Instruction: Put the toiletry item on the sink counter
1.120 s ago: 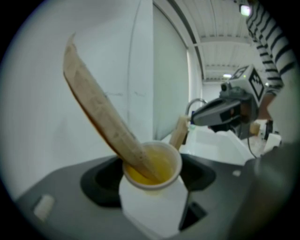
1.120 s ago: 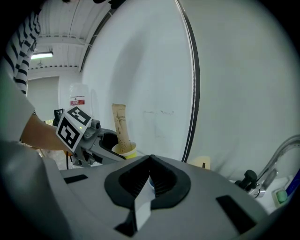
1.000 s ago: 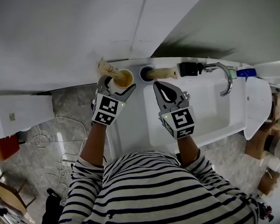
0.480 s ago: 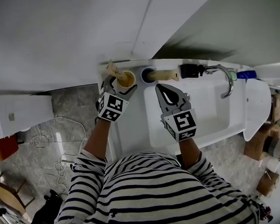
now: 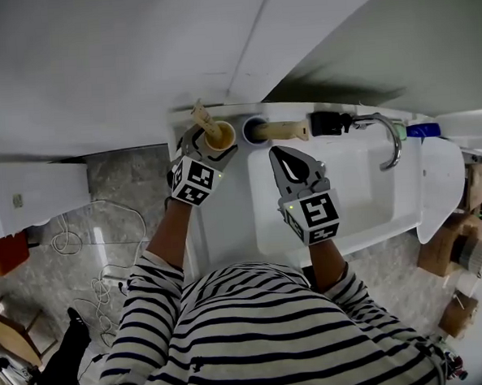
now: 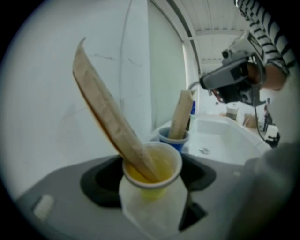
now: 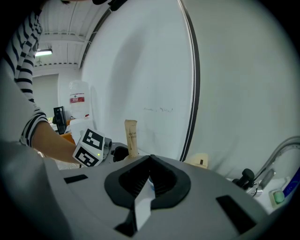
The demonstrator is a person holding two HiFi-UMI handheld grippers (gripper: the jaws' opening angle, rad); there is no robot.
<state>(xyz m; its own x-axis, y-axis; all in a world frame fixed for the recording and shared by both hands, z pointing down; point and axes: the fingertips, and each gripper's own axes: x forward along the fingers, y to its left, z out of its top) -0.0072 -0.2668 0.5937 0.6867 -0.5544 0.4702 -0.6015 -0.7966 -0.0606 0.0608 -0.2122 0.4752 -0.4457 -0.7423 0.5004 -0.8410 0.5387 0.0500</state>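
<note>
My left gripper [image 5: 214, 145] is shut on a yellow cup [image 5: 220, 136] at the back left corner of the white sink counter [image 5: 225, 205]. A tan tube [image 5: 200, 116] leans out of the cup to the left. In the left gripper view the yellow cup [image 6: 152, 171] fills the gap between the jaws, with the tube [image 6: 110, 117] slanting up from it. Just to its right stands a blue cup [image 5: 253, 130] holding a second tan tube [image 5: 286, 129]. My right gripper [image 5: 282, 155] hangs shut and empty over the basin's left edge. The right gripper view shows its jaws [image 7: 149, 164] meeting with nothing between them.
The white basin [image 5: 363, 192] lies to the right, with a chrome faucet [image 5: 390, 136] at its back. A black object [image 5: 326, 122] and a blue item [image 5: 424, 127] sit along the back ledge. A white wall rises behind the counter. Grey floor with cables lies to the left.
My left gripper has shifted slightly right and toward the wall with the yellow cup, closer to the blue cup. The right gripper has barely moved.
</note>
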